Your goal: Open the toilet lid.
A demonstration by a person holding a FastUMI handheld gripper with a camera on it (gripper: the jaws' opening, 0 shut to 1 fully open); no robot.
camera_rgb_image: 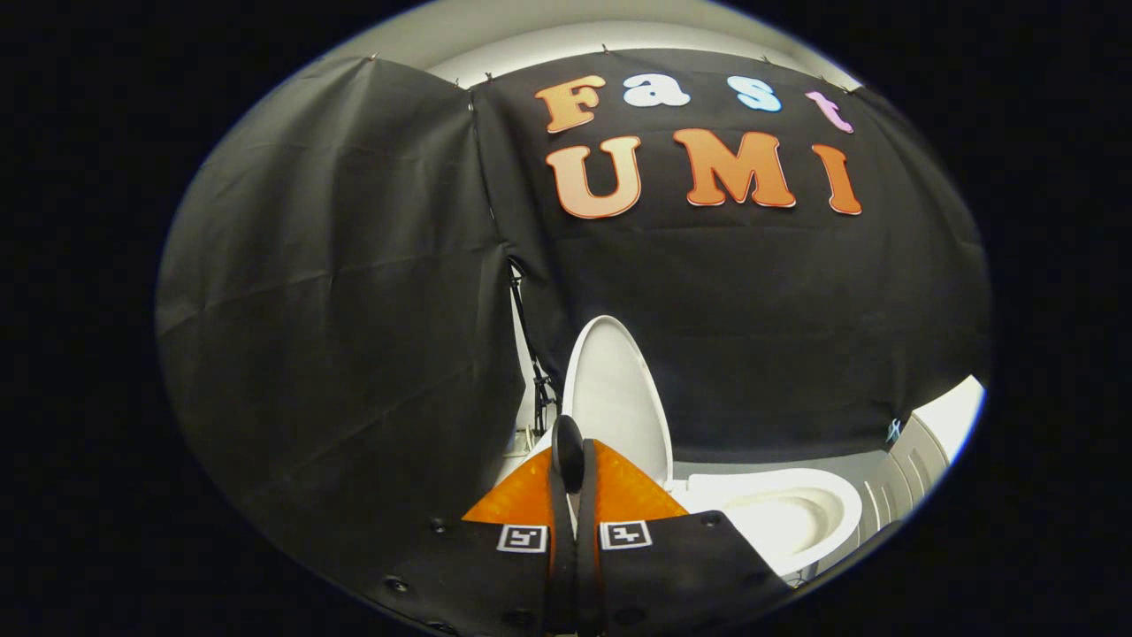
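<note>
The white toilet lid (615, 398) stands raised, nearly upright, just beyond my fingertips and leaning toward the black cloth wall. To the right of the fingers lies the white seat and bowl (787, 513), its opening uncovered. My gripper (570, 451) sits low in front of the lid's lower edge with its two fingers pressed together and nothing between them. The fingertips overlap the lid's bottom part; whether they touch it is unclear.
Black cloth walls (354, 310) surround the toilet on the left and behind. A gap between two cloth panels (531, 372) shows a thin stand and cables. A white ribbed object (920, 451) stands at the far right beside the bowl.
</note>
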